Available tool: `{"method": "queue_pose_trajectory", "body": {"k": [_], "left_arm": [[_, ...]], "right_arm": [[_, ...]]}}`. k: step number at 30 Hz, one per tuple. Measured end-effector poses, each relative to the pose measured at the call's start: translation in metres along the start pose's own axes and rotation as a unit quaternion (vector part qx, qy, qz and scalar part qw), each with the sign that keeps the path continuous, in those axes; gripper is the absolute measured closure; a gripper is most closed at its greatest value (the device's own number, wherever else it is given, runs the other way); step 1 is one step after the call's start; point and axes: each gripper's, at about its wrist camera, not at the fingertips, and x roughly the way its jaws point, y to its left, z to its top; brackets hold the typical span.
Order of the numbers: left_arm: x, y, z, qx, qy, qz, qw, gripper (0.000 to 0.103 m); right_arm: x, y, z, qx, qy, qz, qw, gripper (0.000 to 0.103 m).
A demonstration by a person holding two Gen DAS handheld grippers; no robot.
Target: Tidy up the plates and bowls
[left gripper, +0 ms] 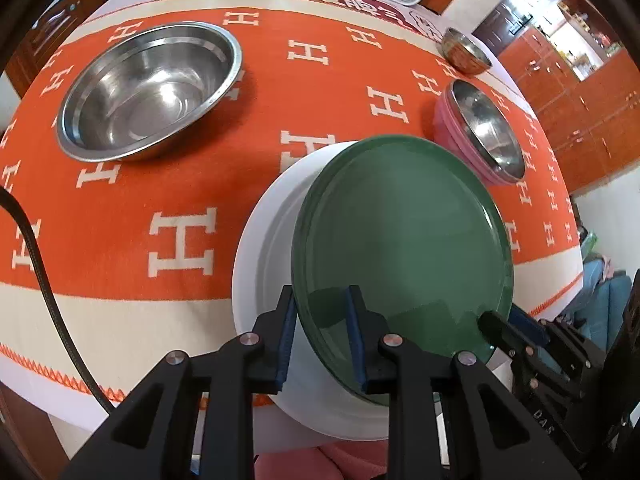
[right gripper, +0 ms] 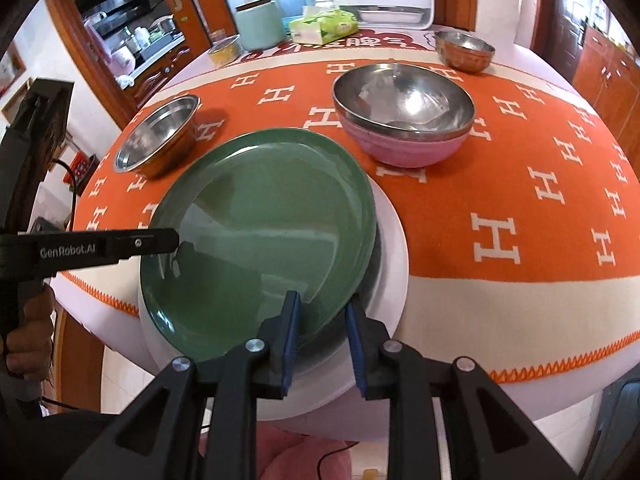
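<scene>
Left gripper point(left gripper: 321, 332) angled steeply downward, jaws slightly parted with blue pads point(left gripper: 287, 334) straddling a rim. Right gripper point(right gripper: 323, 340) likewise pitched down, pads narrowly apart (contact not confirmed). A hand point(right gripper: 28, 332) grips the left handle.

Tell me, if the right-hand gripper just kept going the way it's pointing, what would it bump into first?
Most likely the green plate: the right gripper already straddles its near rim, with the white plate directly beneath. Whether the pads touch it is hard to tell.
</scene>
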Motion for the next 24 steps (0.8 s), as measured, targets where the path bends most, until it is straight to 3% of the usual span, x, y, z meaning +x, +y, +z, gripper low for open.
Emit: {"method": "queue_pose_trajectory", "body": {"k": [6, 10, 24], "left_arm": [[-0.001, -0.002, -0.003, -0.007, -0.003, -0.001, 1.0, 0.076], [-0.002, -0.005, -0.006, -0.003, -0.008, 0.002, 1.0, 0.072], [-0.025, -0.011, -0.01, 0.01, -0.032, -0.003, 0.9994, 0.07]], "right_arm": [[-0.002, 0.0, 0.001, -0.015, 0.006, -0.01, 1.0, 0.077], [-0.001, -0.006, 0.0, -0.008, 0.014, -0.024, 1.0, 0.069], [-0.021, -0.008, 0.006, -0.008, -0.026, -0.014, 1.0, 0.067]]}}
